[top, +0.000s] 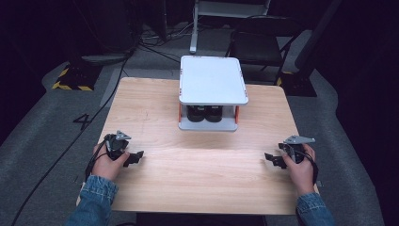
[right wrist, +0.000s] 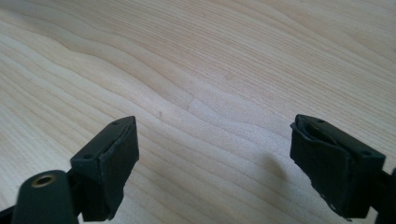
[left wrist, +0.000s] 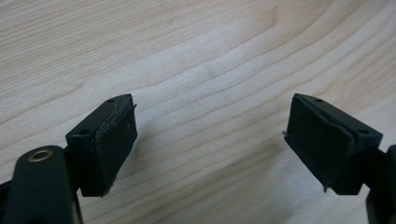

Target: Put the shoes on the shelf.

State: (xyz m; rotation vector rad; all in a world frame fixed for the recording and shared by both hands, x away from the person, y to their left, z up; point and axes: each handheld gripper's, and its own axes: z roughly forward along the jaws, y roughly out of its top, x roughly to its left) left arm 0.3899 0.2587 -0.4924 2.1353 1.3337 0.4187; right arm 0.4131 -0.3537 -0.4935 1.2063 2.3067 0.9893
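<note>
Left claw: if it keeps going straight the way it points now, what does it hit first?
Probably the right claw: the left claw points across bare light wooden table, well short of the white two-tier shelf.

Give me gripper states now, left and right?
Left gripper: open, holding nothing, over the light wooden table.
Right gripper: open, holding nothing, over the same table.

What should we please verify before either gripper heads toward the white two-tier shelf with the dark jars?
1. Left gripper jaws spread, nothing between them: ok.
2. Right gripper jaws spread, empty: ok.
3. Bare wooden table between the grippers and the white two-tier shelf: ok.
4. Two dark jars on the lower tier, under the top tray: ok.
5. Room under the top tray for the jaws: cannot tell.
6. Jar lids on or off: cannot tell.
</note>
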